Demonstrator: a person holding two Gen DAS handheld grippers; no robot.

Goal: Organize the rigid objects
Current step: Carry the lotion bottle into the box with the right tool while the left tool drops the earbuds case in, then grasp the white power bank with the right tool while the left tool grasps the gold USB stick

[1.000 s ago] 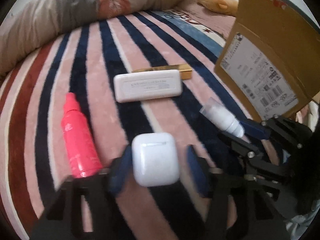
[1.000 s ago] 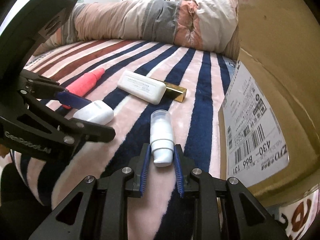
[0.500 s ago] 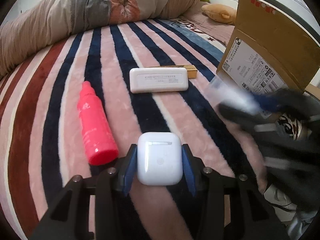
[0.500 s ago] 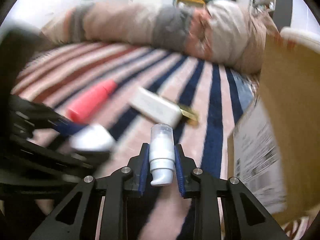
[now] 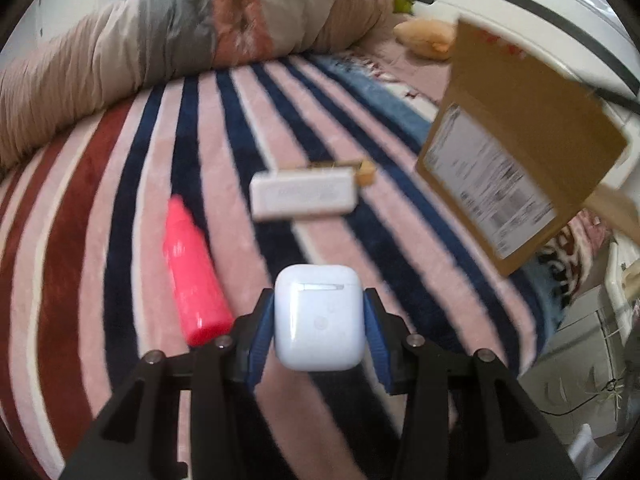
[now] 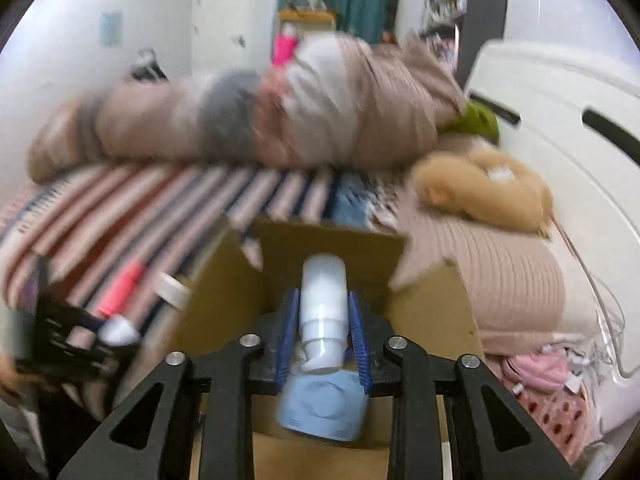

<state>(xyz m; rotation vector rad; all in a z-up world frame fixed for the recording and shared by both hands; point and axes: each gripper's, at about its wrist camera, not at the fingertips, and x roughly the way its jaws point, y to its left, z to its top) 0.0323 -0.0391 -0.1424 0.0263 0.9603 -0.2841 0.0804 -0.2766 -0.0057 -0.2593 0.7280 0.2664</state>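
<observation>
My left gripper (image 5: 319, 322) is shut on a white earbud case (image 5: 319, 316), held above the striped blanket (image 5: 120, 184). A pink bottle (image 5: 192, 276), a white rectangular box (image 5: 304, 194) and a gold bar (image 5: 366, 172) behind it lie on the blanket. My right gripper (image 6: 323, 334) is shut on a white pump bottle (image 6: 322, 312), held above the open cardboard box (image 6: 332, 248). A blue object (image 6: 324, 408) lies inside the box below the bottle. The left gripper with the case shows at the left of the right wrist view (image 6: 116, 330).
The cardboard box (image 5: 516, 140) stands at the right of the blanket, label side facing left. A rolled duvet (image 5: 180, 48) lies along the far edge. A tan plush toy (image 6: 484, 188) and beige pillow (image 6: 516, 280) lie beyond the box.
My left gripper closed on the earbud case and lifted it. My right gripper lifted the pump bottle off the blanket and carried it right, over the open box.
</observation>
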